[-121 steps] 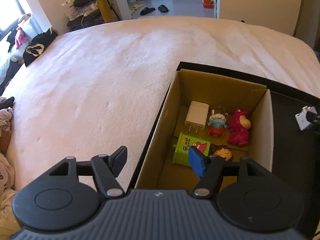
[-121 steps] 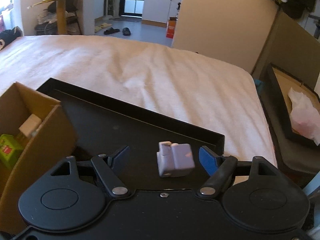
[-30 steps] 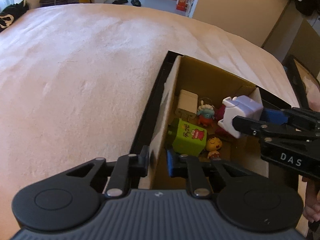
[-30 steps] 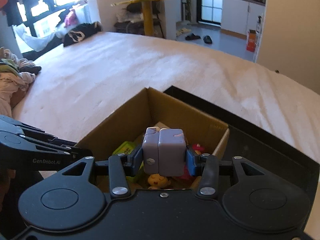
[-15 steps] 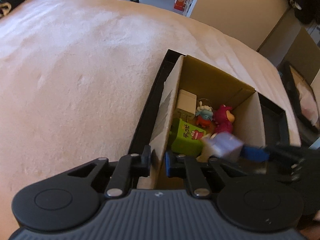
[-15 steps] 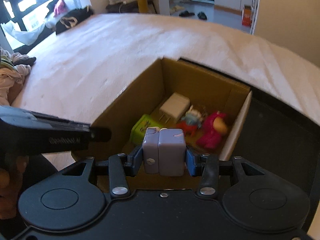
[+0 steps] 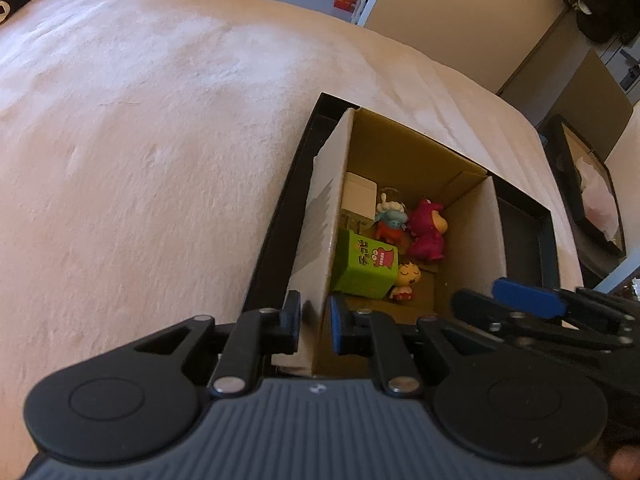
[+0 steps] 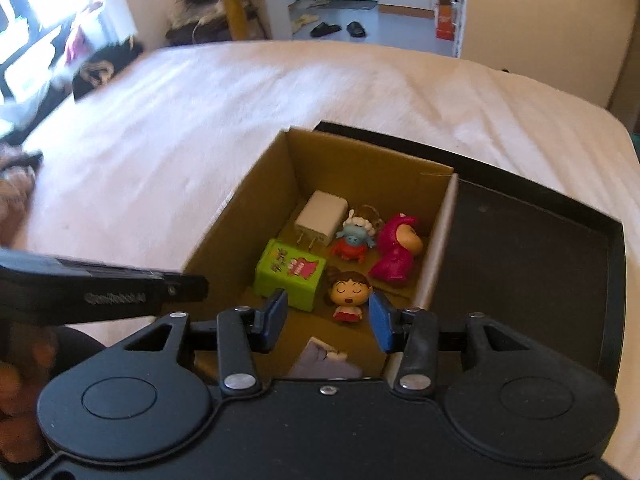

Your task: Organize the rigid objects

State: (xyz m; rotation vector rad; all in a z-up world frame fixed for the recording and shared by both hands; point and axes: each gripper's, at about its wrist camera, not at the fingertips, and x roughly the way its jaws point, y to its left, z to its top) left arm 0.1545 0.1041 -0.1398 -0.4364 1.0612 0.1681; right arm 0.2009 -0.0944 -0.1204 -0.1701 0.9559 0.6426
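Note:
A cardboard box stands in a black tray on the bed. Inside lie a white charger, a green block, a blue-and-red figure, a pink figure and a small doll. A lilac cube charger lies in the box's near end, below my right gripper, which is open and empty above the box. My left gripper is shut on the box's near left wall.
The pale bedspread stretches left and beyond the box. A second dark tray with white paper sits off the bed's right side. A yellow table and slippers are on the floor beyond.
My right gripper opened and let go of the lilac cube charger, which dropped into the near end of the box. My left gripper stays clamped on the box wall.

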